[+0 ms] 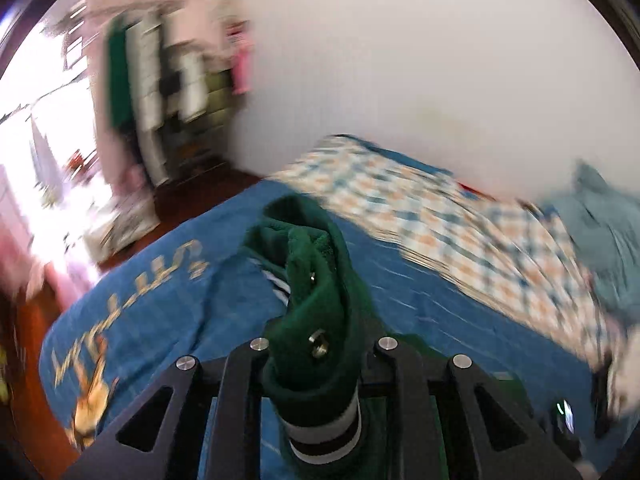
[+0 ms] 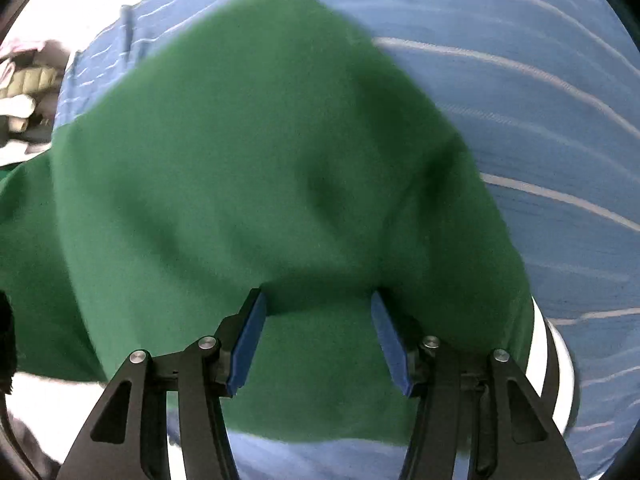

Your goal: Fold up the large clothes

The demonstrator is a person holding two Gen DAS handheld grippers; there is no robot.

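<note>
L gripper (image 1: 316, 344) is clamped tight on a bunched fold of the dark green garment (image 1: 320, 280); cloth fills the whole gap btwn its black fingers and hides the pads. Metal snap buttons (image 1: 319, 343) show on the pinched fold, and a ribbed cuff w/ black-and-white stripes (image 1: 324, 436) hangs just below the grip. The green bunch is held up off the blue bedspread (image 1: 192, 300), which carries yellow lettering on the side toward the wood floor (image 1: 36, 364). Beyond the garment, a checked blanket (image 1: 440, 220) lies across the bedspread's far side, w/ a pale blue cloth (image 1: 608, 232) at its end near the white wall (image 1: 440, 60). Past the bedspread's corner, blurred hanging clothes (image 1: 160, 80) by a bright window.

R gripper (image 2: 318, 336) points steeply down at the bedspread (image 2: 540, 120), here light blue w/ thin white lines. Its jaws stand apart, blue pads (image 2: 250, 340) clear to see; green fabric (image 2: 260, 160) lies spread under and btwn them, pads not pressing it. Garment covers most of the bedspread in this view.
</note>
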